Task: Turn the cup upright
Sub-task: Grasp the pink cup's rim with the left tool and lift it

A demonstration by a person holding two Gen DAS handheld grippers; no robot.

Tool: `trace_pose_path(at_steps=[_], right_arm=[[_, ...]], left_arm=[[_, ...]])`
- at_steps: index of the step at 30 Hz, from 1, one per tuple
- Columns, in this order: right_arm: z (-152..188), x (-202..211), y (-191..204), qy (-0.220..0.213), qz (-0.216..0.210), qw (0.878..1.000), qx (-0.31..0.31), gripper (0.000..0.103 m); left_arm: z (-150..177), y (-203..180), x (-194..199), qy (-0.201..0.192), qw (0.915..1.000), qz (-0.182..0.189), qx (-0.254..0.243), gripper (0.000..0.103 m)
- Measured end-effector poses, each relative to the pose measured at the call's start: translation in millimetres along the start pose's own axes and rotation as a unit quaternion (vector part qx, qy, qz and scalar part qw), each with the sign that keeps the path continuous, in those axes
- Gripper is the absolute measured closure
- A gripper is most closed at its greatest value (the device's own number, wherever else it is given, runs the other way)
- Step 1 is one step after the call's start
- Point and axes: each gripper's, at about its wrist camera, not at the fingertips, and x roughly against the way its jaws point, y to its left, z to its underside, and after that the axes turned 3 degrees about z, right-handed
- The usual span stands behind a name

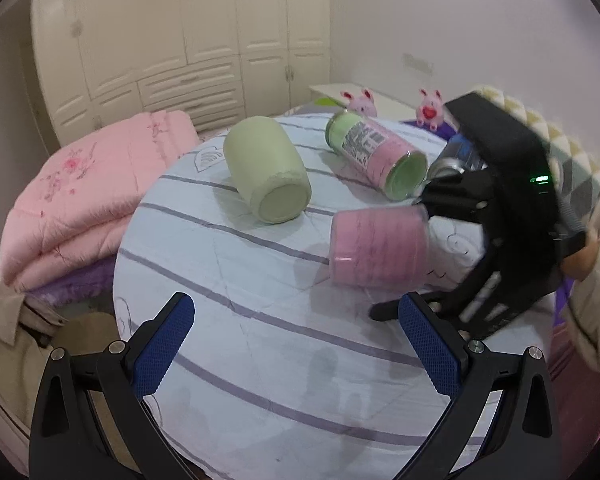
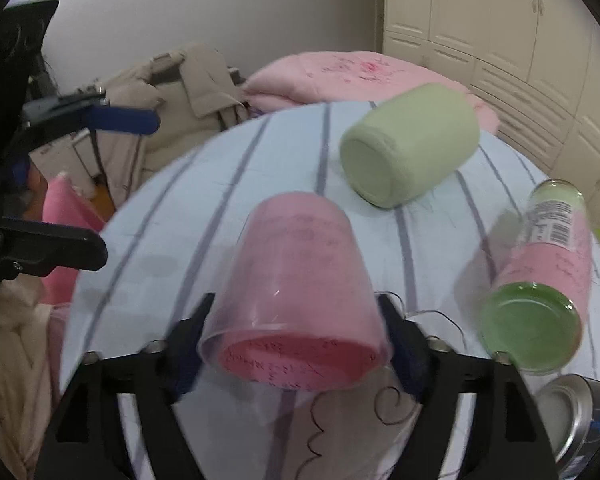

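A clear cup lined with pink paper [image 2: 296, 296] sits between the fingers of my right gripper [image 2: 296, 336], which is shut on it near the rim. The cup is tilted, its open mouth facing the camera and its base pointing away. In the left wrist view the same cup [image 1: 376, 246] lies sideways just above the table in the right gripper [image 1: 404, 256]. My left gripper [image 1: 296, 344] is open and empty, hovering over the near part of the round table [image 1: 260, 340].
A pale green cup [image 1: 266, 168] lies on its side mid-table. A green and pink cylinder with a label [image 1: 376, 152] lies behind, next to a metal can [image 1: 456, 160]. A folded pink quilt [image 1: 80, 200] is left of the table; a beige coat [image 2: 172, 104] is nearby.
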Motion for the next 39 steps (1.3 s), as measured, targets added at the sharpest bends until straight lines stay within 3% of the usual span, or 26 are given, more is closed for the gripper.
trace_pose_path(at_steps=[6, 10, 15, 19, 22, 28, 33, 36, 39], right_arm=[[9, 27, 5, -0.018, 0.058, 0.998, -0.022, 0.021], [26, 55, -1, -0.026, 0.104, 0.991, -0.083, 0.021], [48, 79, 6, -0.041, 0.145, 0.976, -0.158, 0.021], [57, 81, 9, -0.057, 0.153, 0.957, -0.239, 0.021], [64, 81, 12, -0.069, 0.157, 0.949, -0.266, 0.021], [79, 79, 6, -0.079, 0.149, 0.939, -0.299, 0.021], [89, 88, -3, -0.099, 0.133, 0.928, -0.333, 0.021], [90, 86, -5, -0.096, 0.128, 0.926, -0.342, 0.021], [91, 82, -6, -0.094, 0.124, 0.926, -0.344, 0.021]], left_arm=[[-11, 0, -10, 0.005, 0.9987, 0.037, -0.037, 0.0], [-19, -13, -15, 0.001, 0.9899, 0.057, -0.13, 0.0], [-29, -36, -24, 0.026, 0.9563, 0.083, -0.279, 0.0], [-40, -49, -26, 0.028, 0.9326, 0.108, -0.343, 0.0], [-42, -58, -31, 0.054, 0.9023, 0.133, -0.407, 0.0], [-43, -72, -53, 0.144, 0.8308, 0.141, -0.519, 0.0], [-36, -82, -74, 0.192, 0.7881, 0.127, -0.571, 0.0], [-27, -87, -84, 0.213, 0.7679, 0.133, -0.589, 0.0], [-25, -92, -90, 0.225, 0.7608, 0.148, -0.59, 0.0]])
